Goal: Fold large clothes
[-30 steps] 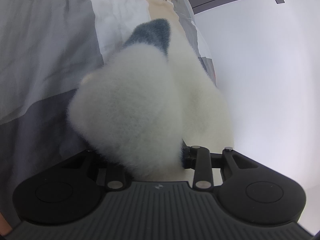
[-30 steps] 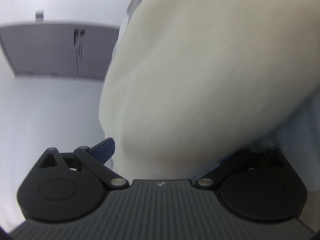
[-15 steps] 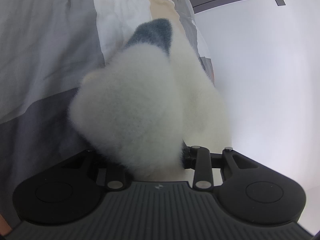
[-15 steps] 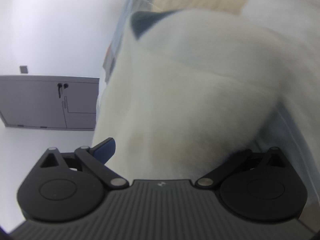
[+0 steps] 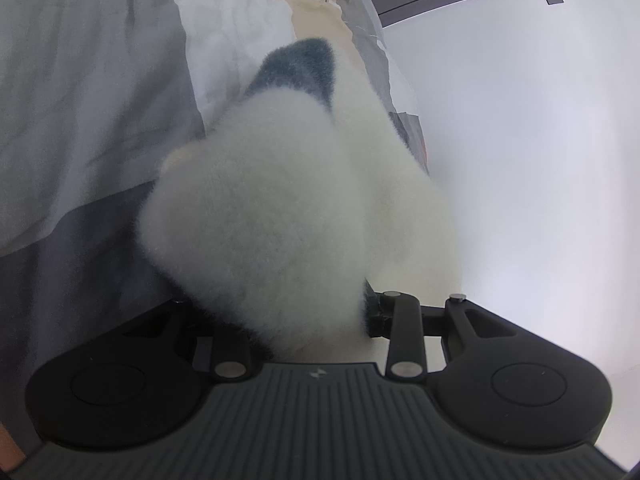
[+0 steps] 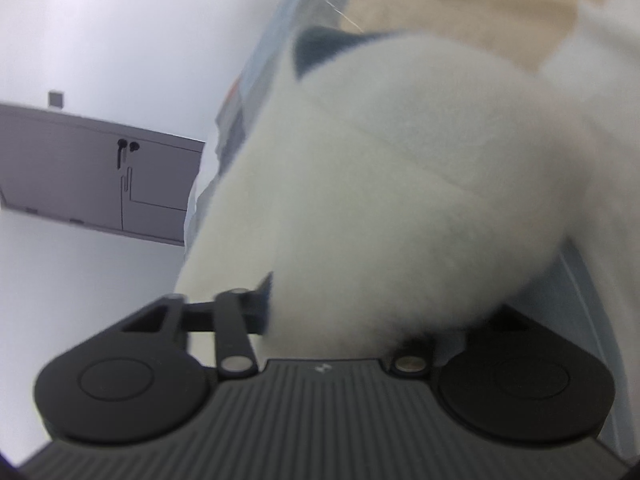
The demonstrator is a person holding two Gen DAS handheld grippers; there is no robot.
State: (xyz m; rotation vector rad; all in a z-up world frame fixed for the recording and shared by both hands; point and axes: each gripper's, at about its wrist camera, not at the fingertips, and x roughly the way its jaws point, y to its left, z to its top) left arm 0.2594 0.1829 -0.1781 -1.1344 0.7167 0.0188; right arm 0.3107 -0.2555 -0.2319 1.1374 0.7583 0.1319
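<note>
The right tool (image 6: 332, 312), spread wide a second ago, is now closing its jaws around the fluffy white garment (image 6: 400, 208), bunched between them.

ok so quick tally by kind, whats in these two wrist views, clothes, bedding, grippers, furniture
fluffy white garment with a dark blue-grey patch: 1
patchwork bed cover (grey, white, beige): 1
grippers: 2, left gripper and right gripper, both with the garment between their fingers; the right is closing on it
grey cabinet: 1
total: 5
</note>
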